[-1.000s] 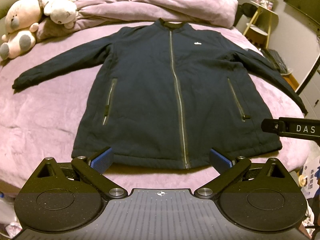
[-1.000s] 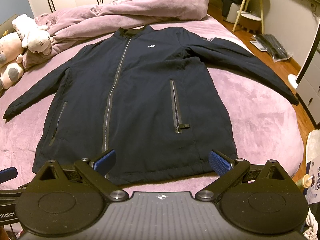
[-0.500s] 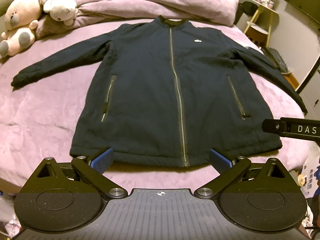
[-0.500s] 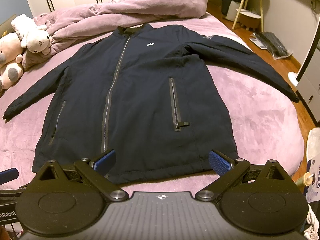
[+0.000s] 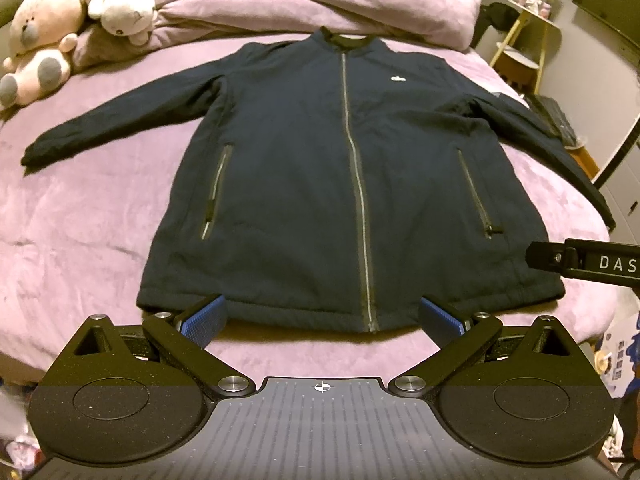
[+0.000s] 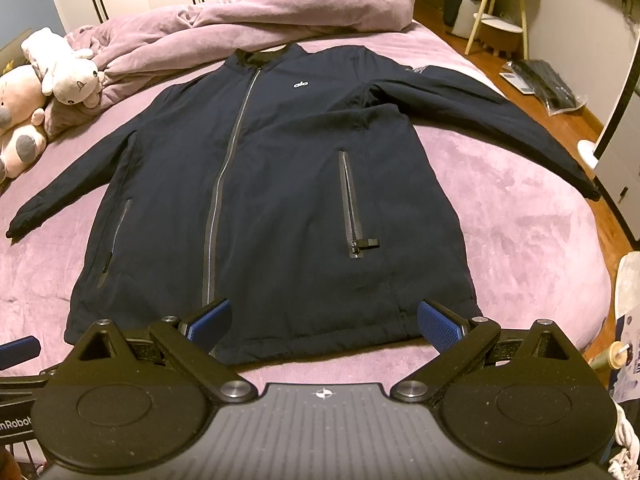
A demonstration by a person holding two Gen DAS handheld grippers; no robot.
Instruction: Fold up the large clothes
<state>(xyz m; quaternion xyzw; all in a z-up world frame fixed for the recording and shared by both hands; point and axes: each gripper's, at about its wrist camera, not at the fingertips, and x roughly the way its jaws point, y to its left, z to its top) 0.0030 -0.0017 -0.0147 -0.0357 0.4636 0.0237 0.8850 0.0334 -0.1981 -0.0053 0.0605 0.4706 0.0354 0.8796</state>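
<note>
A dark navy zip jacket [image 5: 320, 168] lies flat and face up on the purple bed [image 5: 80, 216], collar far, hem near, both sleeves spread out. It also shows in the right wrist view [image 6: 280, 184]. My left gripper [image 5: 322, 316] is open and empty, hovering just before the hem near the zipper's bottom. My right gripper [image 6: 324, 320] is open and empty, over the hem's right part below the right pocket. The right gripper's side shows in the left wrist view [image 5: 580, 266].
A bunched purple duvet [image 5: 320, 4] lies behind the collar. Plush toys [image 5: 48, 36] sit at the far left. The right sleeve [image 6: 500, 124] reaches the bed's right edge. A side table [image 6: 496, 8], a keyboard in a bag [image 6: 548, 84] and wood floor are at right.
Both grippers have drawn back and up slightly, so the jacket sits a little lower and farther in view. Both stay open and empty. The jacket has not moved.
</note>
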